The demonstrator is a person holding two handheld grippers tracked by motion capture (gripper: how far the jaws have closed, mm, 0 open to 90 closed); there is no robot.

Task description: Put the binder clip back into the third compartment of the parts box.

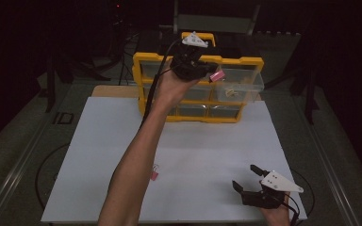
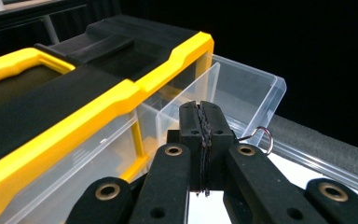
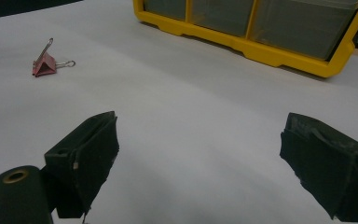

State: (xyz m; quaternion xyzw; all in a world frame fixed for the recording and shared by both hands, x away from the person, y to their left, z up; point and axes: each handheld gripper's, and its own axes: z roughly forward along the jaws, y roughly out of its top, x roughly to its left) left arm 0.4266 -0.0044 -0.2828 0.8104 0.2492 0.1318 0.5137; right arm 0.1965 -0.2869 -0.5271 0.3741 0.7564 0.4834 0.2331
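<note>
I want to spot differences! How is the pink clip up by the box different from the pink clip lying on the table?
The pink clip by the box is pinched in the shut left hand-held gripper, up in the air beside the pulled-out clear drawer. The pink clip on the table lies loose on the white sheet, untouched. Both are pink binder clips with wire handles.

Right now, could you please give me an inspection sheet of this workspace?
Surface: white board, mostly bare.
Job's things: pink binder clip at the open clear drawer of the yellow organizer; its wire loop sticks out beside the jaws. Second pink binder clip lies on the board.
Clutter: nothing seen.
Grippers: left hand-held gripper shut on the clip, raised at the drawer; right hand-held gripper open, low over the board.
Cables: black cable trails along the left forearm.
Surroundings: dark room, grey floor.
</note>
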